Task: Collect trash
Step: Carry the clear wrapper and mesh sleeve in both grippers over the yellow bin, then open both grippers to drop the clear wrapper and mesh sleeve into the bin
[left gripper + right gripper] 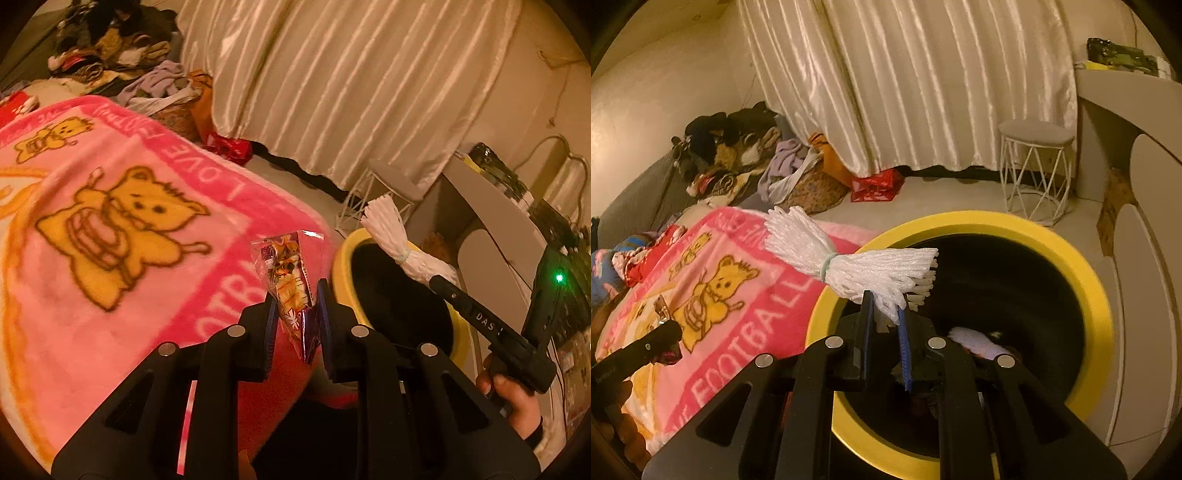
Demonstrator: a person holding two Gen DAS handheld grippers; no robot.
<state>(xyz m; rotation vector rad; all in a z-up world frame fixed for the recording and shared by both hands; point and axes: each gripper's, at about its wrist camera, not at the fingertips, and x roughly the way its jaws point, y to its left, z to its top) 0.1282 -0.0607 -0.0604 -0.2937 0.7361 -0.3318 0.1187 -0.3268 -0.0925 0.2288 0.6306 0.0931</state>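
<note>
Over the yellow-rimmed bin (960,225), right tool (884,314) pinching white foam bundle (849,264), long axis crosswise.

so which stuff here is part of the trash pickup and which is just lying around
Part of the job:
- snack wrapper, clamped in the left gripper
- white foam net bundle, clamped in the right gripper
- yellow-rimmed bin

Just lying about:
- pink bear blanket
- clothes pile
- wire stool
- red bag
- curtain

Looks like someone's bedroom at home: pink teddy-bear blanket (110,221) lower left, satin curtains (905,81) across the top, clothes pile (738,155) mid-left, little wire stool (1036,166) on the right.
</note>
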